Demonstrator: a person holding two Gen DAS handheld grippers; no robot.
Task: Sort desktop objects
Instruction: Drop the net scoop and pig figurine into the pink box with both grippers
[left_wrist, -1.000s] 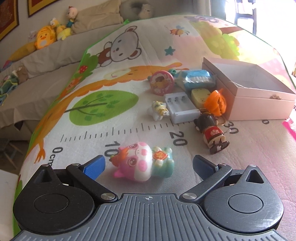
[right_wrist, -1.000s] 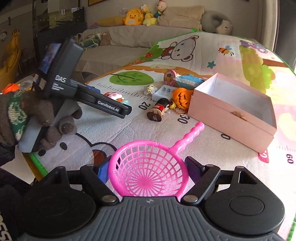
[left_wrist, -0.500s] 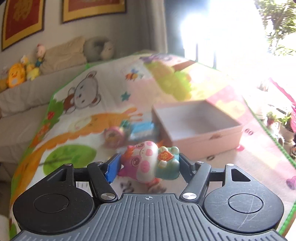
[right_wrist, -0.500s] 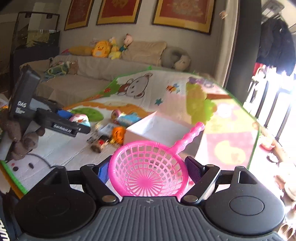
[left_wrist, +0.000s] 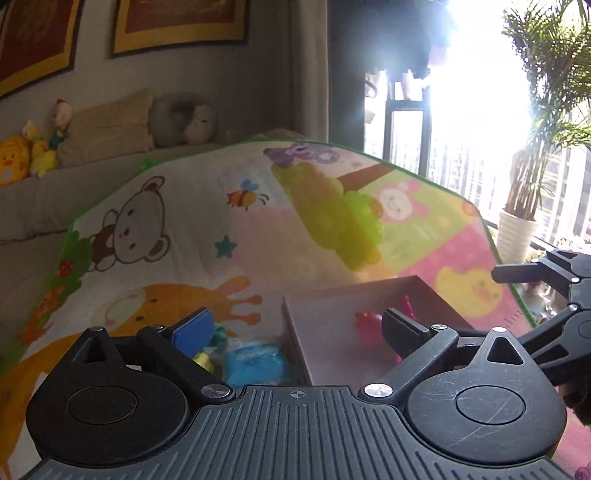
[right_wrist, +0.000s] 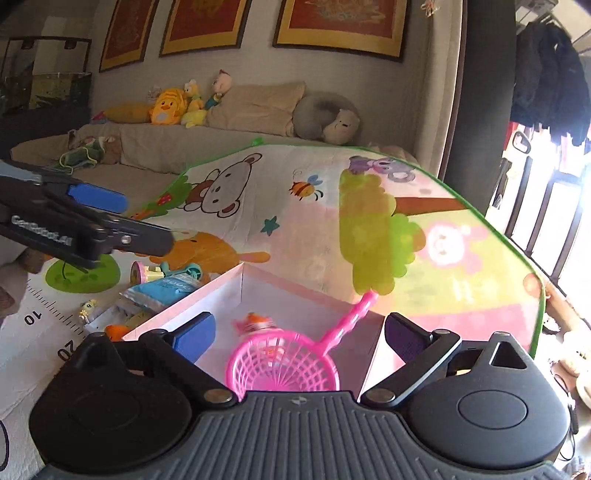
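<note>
My left gripper hangs over the near left corner of the pink box; its jaws are opening and nothing is between them. The pink-and-green cat toy lies blurred inside the box. My right gripper is over the same box, jaws opening. The pink mesh scoop sits in the box below and between its pads, clear of both. The cat toy lies just beyond the scoop. The left gripper shows at the left edge of the right wrist view.
Left of the box on the cartoon play mat lie a blue packet, a round pink toy, an orange pumpkin and a tiny figure. A sofa with plush toys runs behind. A potted plant stands by the window.
Both grippers swung right and up over the pink box. The left one let go of the cat toy and the right one let go of the scoop; both things now lie in the box.
</note>
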